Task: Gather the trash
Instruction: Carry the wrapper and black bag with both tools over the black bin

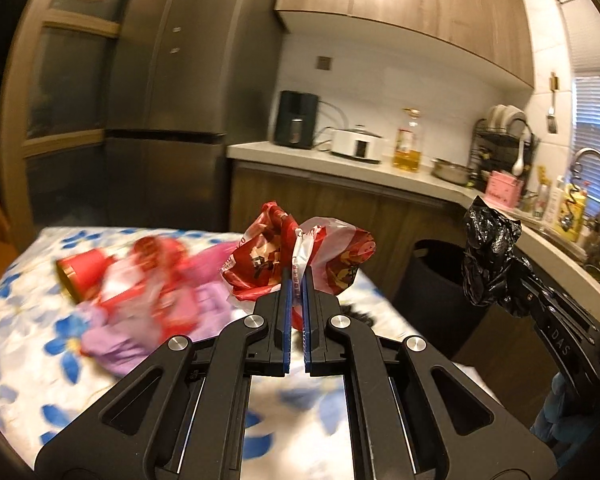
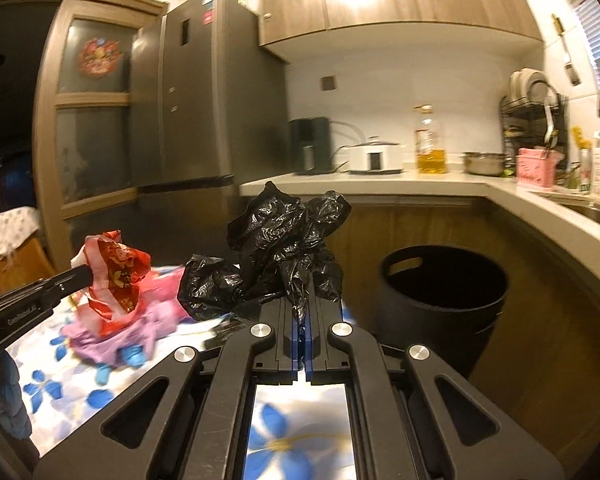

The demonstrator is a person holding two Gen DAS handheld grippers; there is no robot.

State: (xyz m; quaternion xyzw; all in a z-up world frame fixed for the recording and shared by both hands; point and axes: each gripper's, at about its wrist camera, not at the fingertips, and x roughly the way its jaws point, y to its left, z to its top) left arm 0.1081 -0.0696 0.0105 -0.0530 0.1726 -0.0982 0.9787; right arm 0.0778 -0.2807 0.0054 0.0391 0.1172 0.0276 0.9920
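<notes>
My left gripper (image 1: 298, 276) is shut on a crumpled red and white plastic bag (image 1: 268, 256), lifted above the flowered table (image 1: 28, 320). The right wrist view shows that same red and white plastic bag (image 2: 116, 276) at the left, pinched by the left gripper (image 2: 86, 272). My right gripper (image 2: 302, 304) is shut on a crumpled black plastic bag (image 2: 276, 248); the black plastic bag (image 1: 490, 256) and the right gripper (image 1: 516, 284) show at the right of the left wrist view. A black bin (image 2: 444, 296) stands open on the floor right of the table, also the bin (image 1: 432, 276). More trash (image 1: 140, 296) lies on the table: a red tube, red packaging, purple wrapping.
A kitchen counter (image 2: 380, 184) curves behind and to the right of the bin, with an oil bottle (image 2: 430, 144), a white cooker, a pot and a dish rack on it. A tall grey fridge (image 2: 204, 112) stands behind the table. Blue scraps (image 2: 134, 356) lie beside the purple wrapping.
</notes>
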